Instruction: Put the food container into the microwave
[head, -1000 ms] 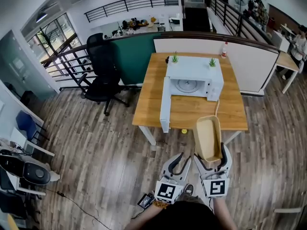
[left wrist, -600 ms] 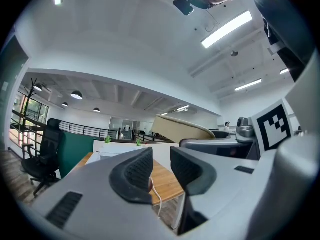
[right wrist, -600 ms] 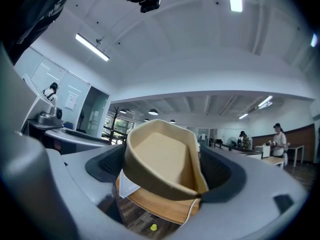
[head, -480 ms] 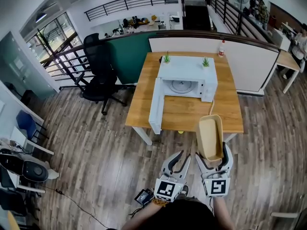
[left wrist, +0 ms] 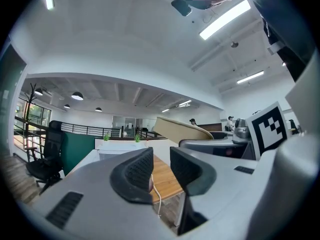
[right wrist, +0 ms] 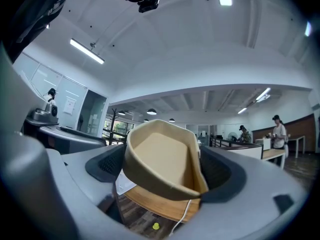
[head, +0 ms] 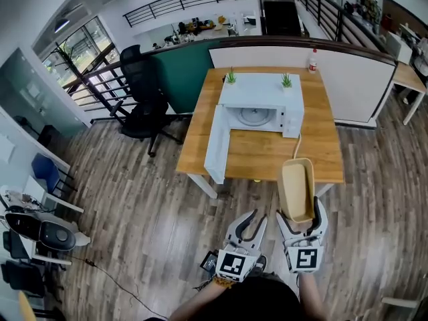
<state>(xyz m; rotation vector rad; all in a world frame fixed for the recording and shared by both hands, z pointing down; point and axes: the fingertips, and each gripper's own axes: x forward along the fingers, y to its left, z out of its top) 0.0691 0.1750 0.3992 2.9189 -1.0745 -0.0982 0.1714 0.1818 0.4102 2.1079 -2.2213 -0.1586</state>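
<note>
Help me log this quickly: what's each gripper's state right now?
Left gripper: slightly open, empty.
Right gripper: shut on the food container.

The left gripper (head: 251,218) and the right gripper (head: 299,212) are held level, side by side. The left jaws are set narrowly apart, with nothing between them. The right jaws are spread wide and clamped on the food container (head: 296,187).

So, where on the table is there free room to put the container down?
The bare wood in front of the microwave, between its open door and the table's right edge; only a thin cord crosses it. The back is crowded by the microwave.
</note>
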